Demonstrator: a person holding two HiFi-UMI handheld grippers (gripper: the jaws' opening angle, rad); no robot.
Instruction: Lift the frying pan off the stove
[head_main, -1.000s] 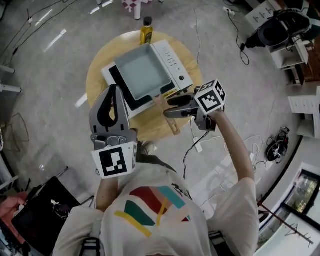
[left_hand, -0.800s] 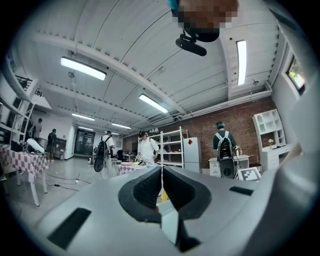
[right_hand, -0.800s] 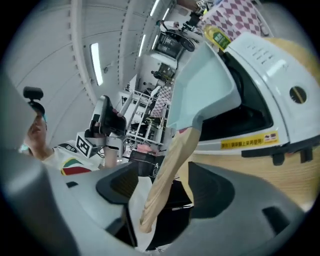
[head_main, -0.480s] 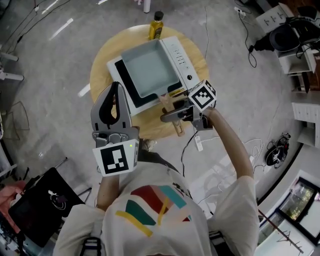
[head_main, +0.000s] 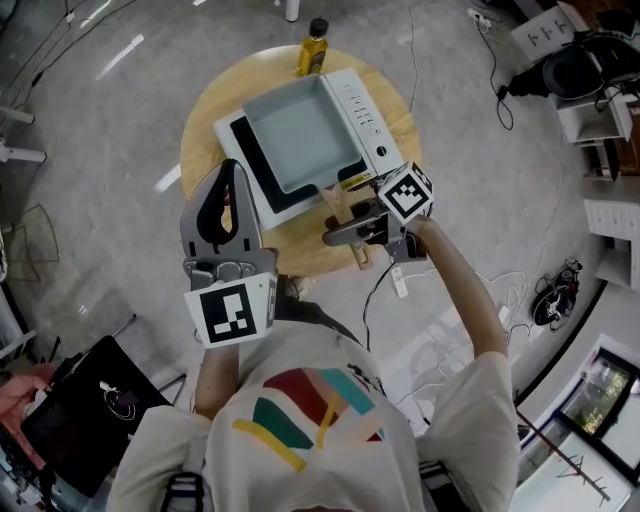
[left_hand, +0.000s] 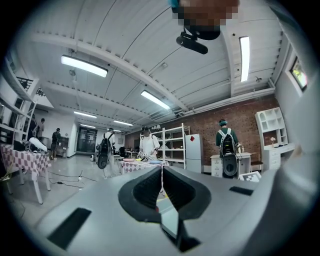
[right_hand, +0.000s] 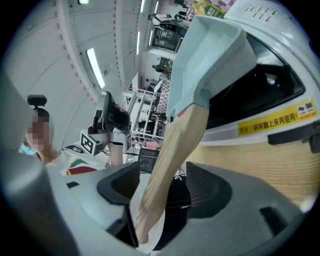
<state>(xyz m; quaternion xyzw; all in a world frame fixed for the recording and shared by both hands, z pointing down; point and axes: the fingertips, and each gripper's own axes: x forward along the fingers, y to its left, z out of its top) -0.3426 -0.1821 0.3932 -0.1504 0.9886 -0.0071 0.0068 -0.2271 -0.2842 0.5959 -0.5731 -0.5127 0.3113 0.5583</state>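
Since right gripper (right_hand: 166, 186) straddles pan (head_main: 298, 135) handle (right_hand: 175, 145), jaws apart, we clamp firmly first, then raise level. Pan sits on stove (head_main: 362, 108). Left gripper (left_hand: 161, 181) clenched, empty, clear of stove.

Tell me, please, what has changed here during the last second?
The right gripper moved in toward the stove; the wooden handle of the frying pan stands between its open jaws, not yet clamped. The frying pan stays on the stove; the left gripper stays raised and shut.
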